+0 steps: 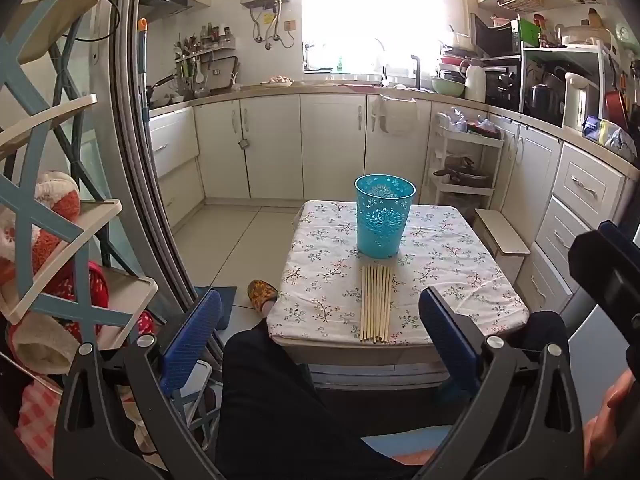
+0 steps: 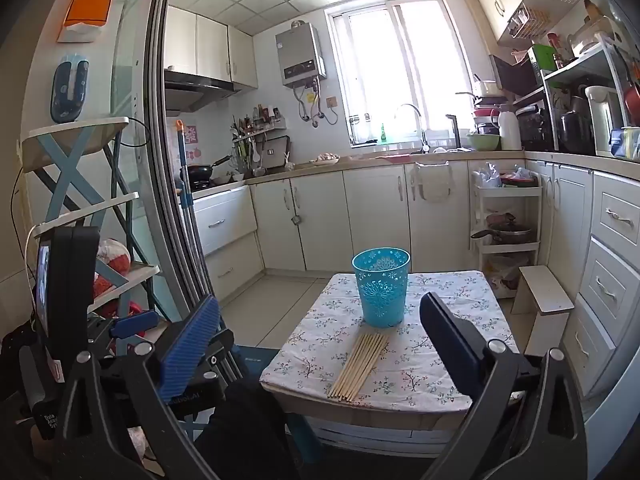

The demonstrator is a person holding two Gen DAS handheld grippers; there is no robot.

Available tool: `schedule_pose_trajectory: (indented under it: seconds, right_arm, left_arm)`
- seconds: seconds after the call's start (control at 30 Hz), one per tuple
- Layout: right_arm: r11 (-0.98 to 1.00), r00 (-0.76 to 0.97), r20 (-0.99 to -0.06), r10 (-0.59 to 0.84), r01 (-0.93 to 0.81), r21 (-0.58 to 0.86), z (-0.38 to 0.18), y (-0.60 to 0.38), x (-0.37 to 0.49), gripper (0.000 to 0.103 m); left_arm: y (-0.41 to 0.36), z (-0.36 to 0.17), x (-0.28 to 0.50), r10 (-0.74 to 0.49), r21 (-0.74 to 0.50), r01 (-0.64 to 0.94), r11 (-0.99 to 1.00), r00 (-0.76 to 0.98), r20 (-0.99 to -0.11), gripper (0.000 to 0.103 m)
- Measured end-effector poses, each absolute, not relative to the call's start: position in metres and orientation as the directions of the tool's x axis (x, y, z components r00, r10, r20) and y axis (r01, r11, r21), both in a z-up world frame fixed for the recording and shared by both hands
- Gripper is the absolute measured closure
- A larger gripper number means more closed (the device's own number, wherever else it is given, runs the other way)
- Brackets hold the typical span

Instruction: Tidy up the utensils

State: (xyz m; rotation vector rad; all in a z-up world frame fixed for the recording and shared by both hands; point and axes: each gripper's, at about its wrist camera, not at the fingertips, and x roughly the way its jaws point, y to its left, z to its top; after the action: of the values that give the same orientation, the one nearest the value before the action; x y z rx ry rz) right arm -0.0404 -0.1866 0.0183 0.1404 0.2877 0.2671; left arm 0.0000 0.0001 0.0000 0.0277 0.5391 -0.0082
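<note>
Desk: small, draped in a floral cloth, standing on the kitchen floor ahead of both cameras.
Holder: teal perforated plastic cup, upright at mid-desk; in the left wrist view it sits at 12 o'clock.
Chopsticks: a flat row of pale wooden sticks lying on the cloth at 6 o'clock of the holder, far tips just beside its base, near ends at the desk's front edge.
Left gripper: fingers wide apart, nothing between them, held short of the desk.
Right gripper: fingers spread fully, clamping nothing, hovering before the desk edge.
Person: dark-trousered leg at 6 o'clock, patterned slipper on the floor.
</note>
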Motion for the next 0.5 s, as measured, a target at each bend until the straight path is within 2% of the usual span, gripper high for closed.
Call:
schedule_pose_trajectory:
  seconds: [0.5]
  right_arm:
    - [0.956,0.921,-0.273,0.278,-0.239,0.167,0.0173,-0.1850,-0.0402,0.007]
  left_arm:
    - [0.0039,0.0051,-0.0045,0.004,0.003,-0.003,1.000,0.871,-0.492,0.008]
